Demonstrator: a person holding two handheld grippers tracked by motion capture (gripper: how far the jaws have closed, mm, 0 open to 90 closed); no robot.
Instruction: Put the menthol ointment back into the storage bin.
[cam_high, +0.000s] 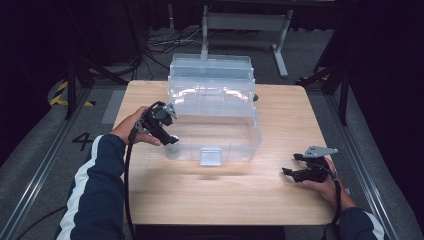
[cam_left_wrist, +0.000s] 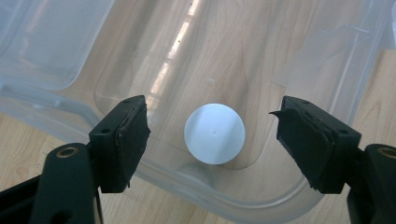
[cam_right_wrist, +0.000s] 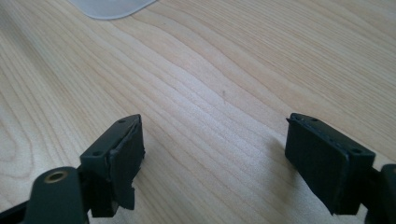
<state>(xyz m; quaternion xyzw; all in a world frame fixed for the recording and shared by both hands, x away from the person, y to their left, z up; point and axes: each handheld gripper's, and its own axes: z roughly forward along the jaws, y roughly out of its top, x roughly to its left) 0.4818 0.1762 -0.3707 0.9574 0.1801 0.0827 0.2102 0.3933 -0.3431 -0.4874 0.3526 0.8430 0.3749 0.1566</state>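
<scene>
Wooden tabletop (cam_high: 210, 190) is carrying a clear box (cam_left_wrist: 289, 200); you are hovering your left hand-held gripper (cam_left_wrist: 212, 135), jaws apart, over the white ball (cam_left_wrist: 214, 133) lying free inside its near-left corner. Placing looks done; your right hand-held gripper (cam_right_wrist: 212, 158) is idling, jaws apart, right of the box.

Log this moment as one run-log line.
left hand-held gripper: open over white ball in clear box | right hand-held gripper: open, resting on table | ball: not gripped
</scene>
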